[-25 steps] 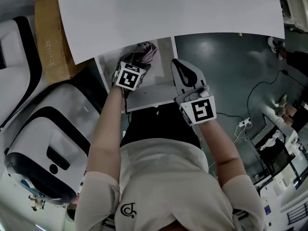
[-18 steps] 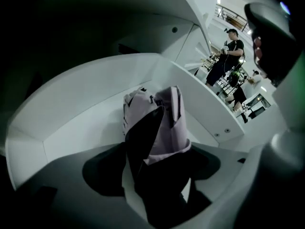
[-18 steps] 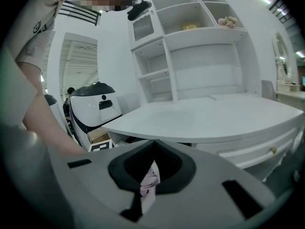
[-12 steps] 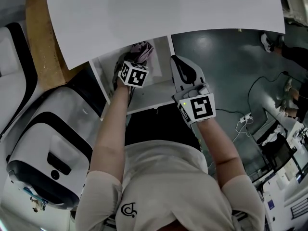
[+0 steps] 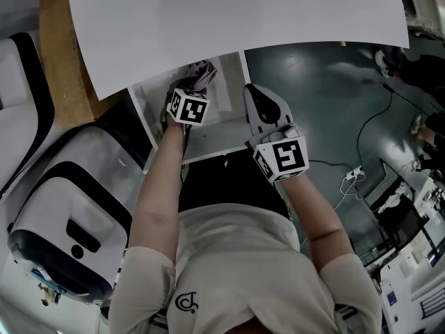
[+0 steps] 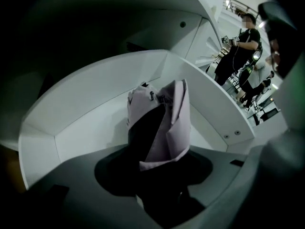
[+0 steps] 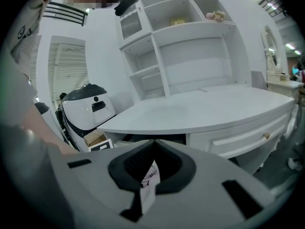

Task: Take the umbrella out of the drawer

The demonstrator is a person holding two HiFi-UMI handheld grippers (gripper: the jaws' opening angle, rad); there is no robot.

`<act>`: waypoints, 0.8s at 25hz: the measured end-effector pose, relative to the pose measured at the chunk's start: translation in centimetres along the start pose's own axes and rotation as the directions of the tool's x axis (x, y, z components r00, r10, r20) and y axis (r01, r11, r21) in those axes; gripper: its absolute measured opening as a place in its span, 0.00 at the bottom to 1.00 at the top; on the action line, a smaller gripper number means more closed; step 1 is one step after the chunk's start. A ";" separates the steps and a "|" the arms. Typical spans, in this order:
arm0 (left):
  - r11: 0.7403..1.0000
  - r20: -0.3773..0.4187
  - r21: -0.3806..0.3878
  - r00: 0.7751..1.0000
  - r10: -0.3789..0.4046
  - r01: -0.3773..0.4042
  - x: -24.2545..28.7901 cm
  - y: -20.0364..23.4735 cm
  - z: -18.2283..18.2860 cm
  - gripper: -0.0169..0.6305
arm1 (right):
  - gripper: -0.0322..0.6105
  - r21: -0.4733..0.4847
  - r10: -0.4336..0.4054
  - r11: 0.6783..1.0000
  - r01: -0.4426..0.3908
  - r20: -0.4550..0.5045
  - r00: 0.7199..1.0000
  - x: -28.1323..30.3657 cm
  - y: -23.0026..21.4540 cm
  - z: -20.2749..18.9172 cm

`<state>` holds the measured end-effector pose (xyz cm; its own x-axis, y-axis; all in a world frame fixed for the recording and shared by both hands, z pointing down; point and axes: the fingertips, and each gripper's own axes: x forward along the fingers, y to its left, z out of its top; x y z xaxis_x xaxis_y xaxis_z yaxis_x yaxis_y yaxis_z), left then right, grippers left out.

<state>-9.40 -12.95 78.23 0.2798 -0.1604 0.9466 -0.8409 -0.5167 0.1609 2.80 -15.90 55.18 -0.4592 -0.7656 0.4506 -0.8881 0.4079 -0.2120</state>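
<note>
**Head view:** A big white surface (image 5: 229, 26) fills the top. Just under its edge a white drawer (image 5: 233, 82) is pulled open. The pale pink umbrella (image 5: 202, 74) lies folded inside the drawer, at its 12 o'clock end, partly under the surface. The left gripper (image 5: 189, 97) points steeply down into the drawer and meets the umbrella. The right gripper (image 5: 256, 97) is at 3 o'clock of the drawer, just outside its side wall, over the grey floor (image 5: 320, 96). A white and black machine (image 5: 69, 207) stands at 8 o'clock.

**Left gripper view:** The umbrella (image 6: 164, 123) stands up in the middle, pink cloth with a dark part inside. Its near end goes right in between the jaws of the left gripper (image 6: 159, 162). The jaws have just been closing and now they squeeze the umbrella. The white drawer walls (image 6: 95, 109) curve around it. A person (image 6: 238, 46) stands far off at 1 o'clock.

**Right gripper view:** The jaws of the right gripper (image 7: 153, 144) are pressed together at the tips and hold nothing. Past them is the white surface (image 7: 200, 111), with shelves (image 7: 181, 37) at 12 o'clock, a shut drawer (image 7: 243, 140) at 3 o'clock and the machine (image 7: 88, 106) at 9 o'clock.
</note>
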 end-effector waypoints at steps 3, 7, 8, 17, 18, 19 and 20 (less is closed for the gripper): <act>1.000 0.009 -0.012 1.000 -0.021 0.022 -1.1 0.2 0.2 0.39 | 0.06 0.002 0.006 1.000 -0.006 0.005 1.000 -0.3 0.1 0.4; 0.999 0.041 0.010 0.999 -0.033 0.033 -2.9 -0.2 1.1 0.39 | 0.06 0.000 0.015 1.000 -0.015 0.015 1.000 -0.6 0.1 1.2; 0.999 0.054 0.021 0.998 -0.035 0.034 -3.5 -0.4 1.4 0.39 | 0.06 -0.005 0.020 1.000 -0.020 0.017 1.000 -0.7 0.2 1.5; 0.996 0.214 0.092 0.977 -0.016 -0.004 -10.6 -3.4 3.6 0.39 | 0.06 -0.040 0.062 0.997 -0.060 0.058 0.996 -3.1 2.4 4.8; 0.995 0.234 0.100 0.972 -0.010 -0.014 -11.6 -3.6 3.9 0.39 | 0.06 -0.045 0.066 0.997 -0.063 0.063 0.996 -3.4 2.6 5.2; 0.994 0.255 0.109 0.967 -0.003 -0.025 -12.6 -3.8 4.2 0.39 | 0.06 -0.051 0.070 0.997 -0.066 0.069 0.995 -3.8 2.8 5.5; 0.992 0.276 0.119 0.961 0.003 -0.037 -13.7 -4.1 4.5 0.39 | 0.06 -0.055 0.072 0.996 -0.068 0.076 0.995 -4.2 2.9 6.0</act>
<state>-7.72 -12.45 63.34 0.3948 -0.3878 0.8329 -0.7892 -0.6073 0.0913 2.02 -14.51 47.51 -0.5220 -0.7699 0.3670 -0.8525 0.4855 -0.1939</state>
